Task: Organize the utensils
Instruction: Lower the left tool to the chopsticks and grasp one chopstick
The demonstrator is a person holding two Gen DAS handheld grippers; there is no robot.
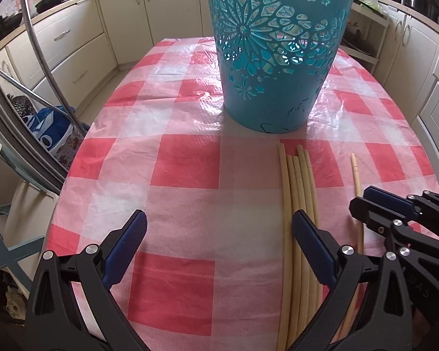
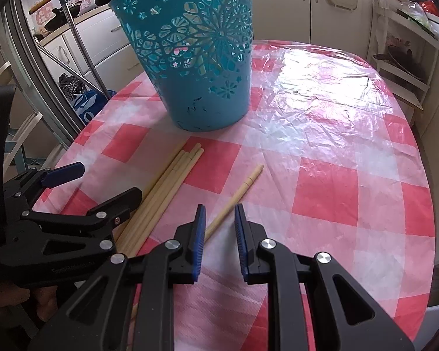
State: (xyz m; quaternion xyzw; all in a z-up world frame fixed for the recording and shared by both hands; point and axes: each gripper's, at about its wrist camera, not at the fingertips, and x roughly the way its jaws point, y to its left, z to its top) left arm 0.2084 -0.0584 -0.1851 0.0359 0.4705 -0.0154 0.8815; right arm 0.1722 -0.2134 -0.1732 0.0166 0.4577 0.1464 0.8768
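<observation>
The left tongs are standing wide apart over the worktop, their right pad sitting over a bundle of pale chopsticks that is lying just in front of the teal cut-out basket. The right tongs are nearly together with nothing pressed between the pads; a single chopstick is lying apart from the bundle, running under the left pad rather than through the gap. If the right tongs are closing where they are, they are likely pinching air or nudging that stick sideways. The glossy plastic cover is looking slippery, so round sticks may be rolling away. With both tools working so near each other, a collision could be scattering the bundle.
</observation>
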